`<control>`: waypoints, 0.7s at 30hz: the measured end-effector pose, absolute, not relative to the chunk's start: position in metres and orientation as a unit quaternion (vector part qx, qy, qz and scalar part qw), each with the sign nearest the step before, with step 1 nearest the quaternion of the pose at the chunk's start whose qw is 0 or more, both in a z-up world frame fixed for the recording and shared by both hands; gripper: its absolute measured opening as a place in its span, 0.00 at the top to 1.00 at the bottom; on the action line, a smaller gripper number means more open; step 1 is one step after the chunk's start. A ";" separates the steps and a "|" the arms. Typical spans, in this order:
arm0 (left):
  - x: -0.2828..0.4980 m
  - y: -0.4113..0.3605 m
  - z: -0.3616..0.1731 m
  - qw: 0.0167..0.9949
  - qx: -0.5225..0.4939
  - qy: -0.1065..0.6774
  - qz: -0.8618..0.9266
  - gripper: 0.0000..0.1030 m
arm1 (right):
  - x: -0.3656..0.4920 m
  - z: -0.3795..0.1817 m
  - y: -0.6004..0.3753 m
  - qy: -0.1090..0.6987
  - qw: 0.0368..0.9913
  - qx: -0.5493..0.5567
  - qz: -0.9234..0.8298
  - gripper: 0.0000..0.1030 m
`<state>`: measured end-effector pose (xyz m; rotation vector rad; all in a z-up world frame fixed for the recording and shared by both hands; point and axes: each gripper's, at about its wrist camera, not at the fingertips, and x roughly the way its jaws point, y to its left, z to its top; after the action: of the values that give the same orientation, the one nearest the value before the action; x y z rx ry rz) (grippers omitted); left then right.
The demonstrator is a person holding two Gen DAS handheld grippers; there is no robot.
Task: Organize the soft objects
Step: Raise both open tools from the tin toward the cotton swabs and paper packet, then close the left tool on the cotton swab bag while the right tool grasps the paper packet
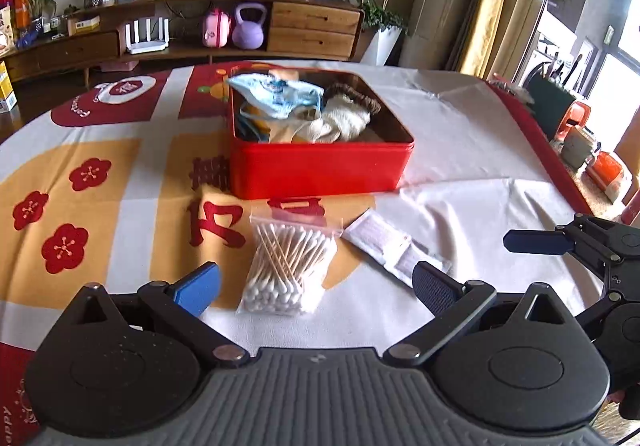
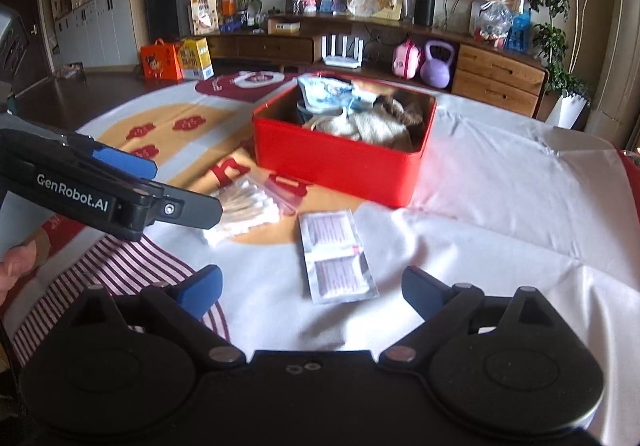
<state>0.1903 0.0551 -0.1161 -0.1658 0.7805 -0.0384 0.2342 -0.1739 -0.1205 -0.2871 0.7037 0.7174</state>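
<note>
Both the left gripper (image 1: 316,288) and right gripper (image 2: 310,292) hang released; cotton swabs (image 1: 282,270) ahead of the left, probably wipe packets (image 2: 336,256) ahead of the right.

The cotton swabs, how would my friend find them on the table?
Find the big red tin on the tablecloth. Just in front of it lies a clear bag of cotton swabs. Unlike the flat white packet beside it, it is full of thin wooden sticks.
</note>
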 end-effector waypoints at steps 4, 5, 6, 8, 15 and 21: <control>0.198 0.051 -0.127 0.920 -0.063 0.386 -0.016 0.00 | 0.244 -0.130 -0.171 0.343 0.868 -0.143 0.329 0.10; 0.199 0.051 -0.130 0.920 -0.061 0.387 -0.016 0.00 | 0.248 -0.131 -0.170 0.346 0.867 -0.142 0.329 0.12; 0.201 0.051 -0.132 0.919 -0.061 0.388 -0.014 0.00 | 0.250 -0.133 -0.169 0.348 0.866 -0.142 0.331 0.12; 0.203 0.051 -0.136 0.920 -0.060 0.388 -0.007 0.00 | 0.255 -0.137 -0.166 0.348 0.863 -0.150 0.332 0.13; 0.216 0.054 -0.148 0.918 -0.054 0.394 0.002 0.00 | 0.267 -0.146 -0.161 0.358 0.858 -0.154 0.335 0.20; 0.223 0.049 -0.156 0.917 -0.031 0.397 0.002 0.01 | 0.273 -0.152 -0.159 0.364 0.856 -0.158 0.333 0.28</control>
<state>0.2231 0.0493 -0.1563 -0.0632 0.8160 0.0035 0.2734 -0.1593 -0.1525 -0.3323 0.7647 0.6993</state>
